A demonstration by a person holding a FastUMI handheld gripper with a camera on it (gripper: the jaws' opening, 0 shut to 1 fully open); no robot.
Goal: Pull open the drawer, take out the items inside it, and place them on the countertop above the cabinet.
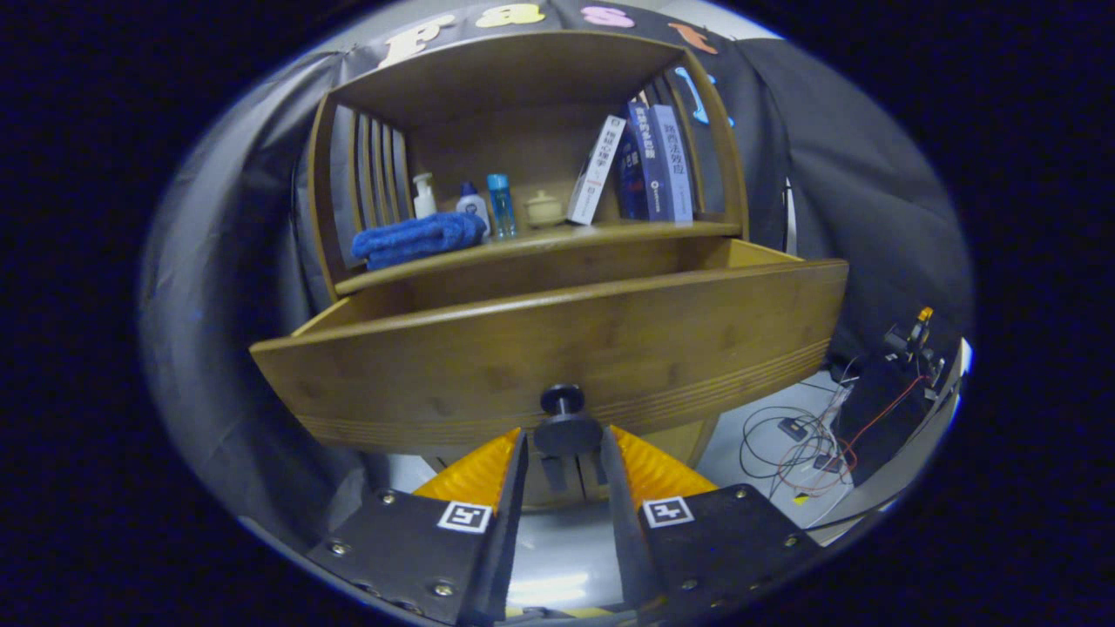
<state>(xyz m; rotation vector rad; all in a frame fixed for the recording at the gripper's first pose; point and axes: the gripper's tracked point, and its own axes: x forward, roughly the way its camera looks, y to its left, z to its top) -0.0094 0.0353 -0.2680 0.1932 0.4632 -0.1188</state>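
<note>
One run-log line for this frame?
stage: drawer pulled open | gripper: shut on knob | drawer contents: hidden | countertop: blue towel, bottles, books

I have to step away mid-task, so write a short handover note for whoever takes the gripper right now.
Gripper: fingers closed on the drawer knob, one on each side.
Drawer: pulled well out of the cabinet; its inside is hidden behind the front panel, so the contents cannot be told.
Countertop: already holds a blue towel, small bottles, a little jar and books.
Done: drawer opened.
Left: release the knob, lift out whatever is inside and set it on the countertop.
</note>
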